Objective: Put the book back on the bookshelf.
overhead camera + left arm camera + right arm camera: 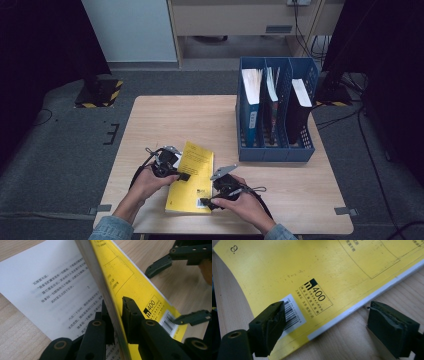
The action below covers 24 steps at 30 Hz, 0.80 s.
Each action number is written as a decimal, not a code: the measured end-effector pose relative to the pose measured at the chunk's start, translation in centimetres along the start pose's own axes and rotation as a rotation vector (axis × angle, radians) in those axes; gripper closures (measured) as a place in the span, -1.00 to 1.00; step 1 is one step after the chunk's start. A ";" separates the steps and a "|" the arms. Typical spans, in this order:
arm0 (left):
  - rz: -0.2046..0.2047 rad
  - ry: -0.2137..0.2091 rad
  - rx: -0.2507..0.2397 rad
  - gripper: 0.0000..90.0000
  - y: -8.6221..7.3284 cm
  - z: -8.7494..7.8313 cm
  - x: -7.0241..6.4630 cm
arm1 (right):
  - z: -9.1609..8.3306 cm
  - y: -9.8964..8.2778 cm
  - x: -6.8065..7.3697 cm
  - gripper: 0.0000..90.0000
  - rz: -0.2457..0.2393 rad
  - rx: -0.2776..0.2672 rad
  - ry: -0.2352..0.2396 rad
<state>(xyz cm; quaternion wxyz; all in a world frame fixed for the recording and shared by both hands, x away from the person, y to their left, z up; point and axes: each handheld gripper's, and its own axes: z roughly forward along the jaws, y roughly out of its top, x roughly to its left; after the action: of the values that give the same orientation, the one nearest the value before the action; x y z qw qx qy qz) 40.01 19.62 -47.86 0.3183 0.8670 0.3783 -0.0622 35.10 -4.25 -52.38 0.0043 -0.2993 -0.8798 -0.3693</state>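
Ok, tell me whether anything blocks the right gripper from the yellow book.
Nothing visible does. The right gripper stands open with one jaw over the yellow book by its barcode, the other over bare table past the edge.

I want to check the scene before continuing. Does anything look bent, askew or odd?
Yes. The thin yellow paperback book on the wooden table lies askew, and its cover is lifted off the printed white pages where the left gripper pinches it. The blue file rack looks orderly.
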 end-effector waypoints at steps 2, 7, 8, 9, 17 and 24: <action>0.003 -0.001 -0.010 0.81 0.0 -0.2 -0.1 | 0.0 0.2 -0.5 -0.59 0.005 -0.002 0.010; 0.030 0.000 -0.028 0.84 0.2 -0.8 -0.7 | 0.1 0.5 -1.3 -0.62 0.004 -0.005 0.046; 0.036 0.002 -0.023 0.85 0.3 -0.9 -0.8 | 0.1 0.5 -1.4 -0.64 0.011 -0.001 0.050; 0.038 0.002 -0.028 0.85 0.3 -0.9 -0.8 | 0.1 0.6 -1.6 -0.65 0.012 -0.007 0.053; 0.055 0.001 -0.032 0.85 0.5 -1.4 -1.1 | 0.3 1.2 -2.5 -0.66 0.019 0.006 0.069; 0.073 0.001 -0.038 0.86 0.7 -1.8 -1.6 | 0.3 1.2 -2.8 -0.71 0.012 0.003 0.092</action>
<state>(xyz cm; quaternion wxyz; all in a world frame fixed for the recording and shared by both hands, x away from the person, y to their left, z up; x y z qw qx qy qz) 39.17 19.38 -45.53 0.3365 0.8740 0.3479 -0.0429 38.08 -4.82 -52.47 0.0473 -0.2873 -0.8774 -0.3813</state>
